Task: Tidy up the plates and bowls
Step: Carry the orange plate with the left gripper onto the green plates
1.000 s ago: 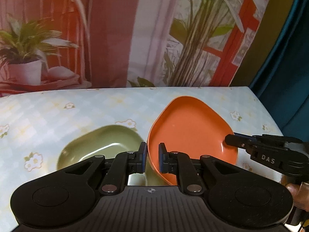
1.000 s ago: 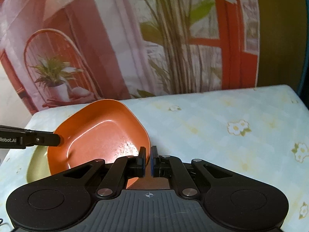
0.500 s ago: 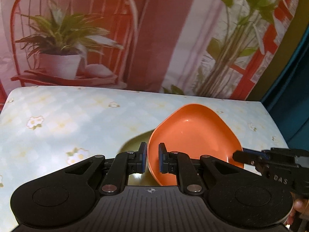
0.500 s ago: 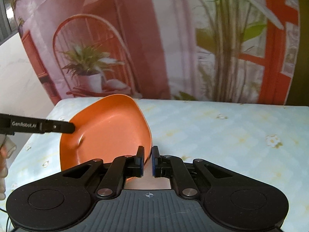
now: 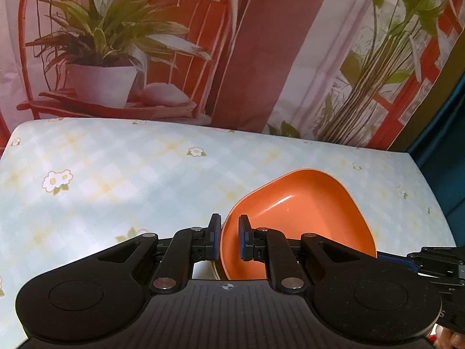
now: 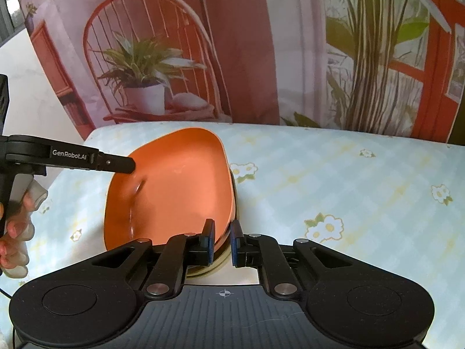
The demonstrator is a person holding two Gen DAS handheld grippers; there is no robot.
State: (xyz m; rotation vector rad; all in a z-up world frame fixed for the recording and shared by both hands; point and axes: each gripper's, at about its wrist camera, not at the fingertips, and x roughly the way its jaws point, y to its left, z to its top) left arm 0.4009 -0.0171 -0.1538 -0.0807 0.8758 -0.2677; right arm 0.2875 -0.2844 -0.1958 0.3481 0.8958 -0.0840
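Orange bowl (image 5: 302, 212) sits lower centre-right of left wrist view, nested on olive dish (image 6: 223, 257), only a sliver showing.

Left gripper (image 5: 228, 237) narrow, clamped on bowl's near rim.

Right gripper (image 6: 221, 242): jaws opening, opposite rim betw. them, pads look just off it.

Risk: w/ one-sided hold, bowl may tilt or drag olive dish.

Tablecloth (image 5: 116, 180) bare upper left; table edge close at right of left view, so you shift leftward.

The left gripper (image 5: 228, 238) is matte black plastic: two round-ended housings, a ribbed centre plate with a small crosshair mark, silver pivot screws and blue pads on its fingertips (image 5: 214, 237). The right gripper (image 6: 222, 245) matches it. Seen side-on, one finger reads "GenRobot.AI" in white.
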